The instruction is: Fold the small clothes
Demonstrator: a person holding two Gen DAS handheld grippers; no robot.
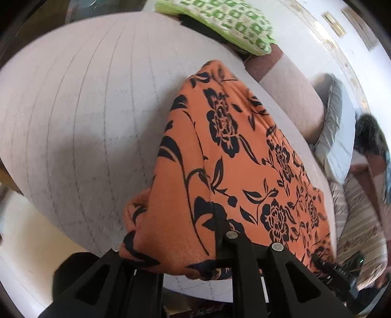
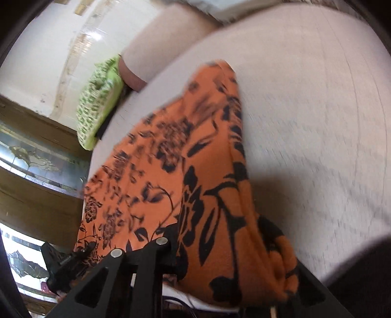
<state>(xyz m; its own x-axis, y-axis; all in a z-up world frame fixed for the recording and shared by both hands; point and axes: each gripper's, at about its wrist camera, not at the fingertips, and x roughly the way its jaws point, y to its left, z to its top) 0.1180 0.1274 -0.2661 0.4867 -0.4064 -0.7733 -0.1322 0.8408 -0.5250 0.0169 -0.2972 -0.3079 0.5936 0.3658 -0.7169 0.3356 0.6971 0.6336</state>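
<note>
An orange garment with black flowers (image 1: 234,156) lies lengthwise on the white stitched surface (image 1: 85,110). Its near end is lifted. My left gripper (image 1: 176,247) is shut on one near corner, and the cloth bunches over its black fingers (image 1: 232,242). My right gripper (image 2: 227,256) is shut on the other near corner, where a thick fold of the same garment (image 2: 210,171) hangs over the jaws and hides one finger. Each wrist view also catches the other gripper at the garment's near edge: the right one (image 1: 337,269) and the left one (image 2: 68,259).
A folded green-and-white patterned cloth (image 1: 220,22) lies at the far edge of the surface, also seen as the green cloth (image 2: 97,102). Beyond the edge are a beige cushion (image 1: 293,102), grey bedding (image 1: 334,127) and a striped fabric (image 1: 361,220). A wooden cabinet (image 2: 36,195) stands at the left.
</note>
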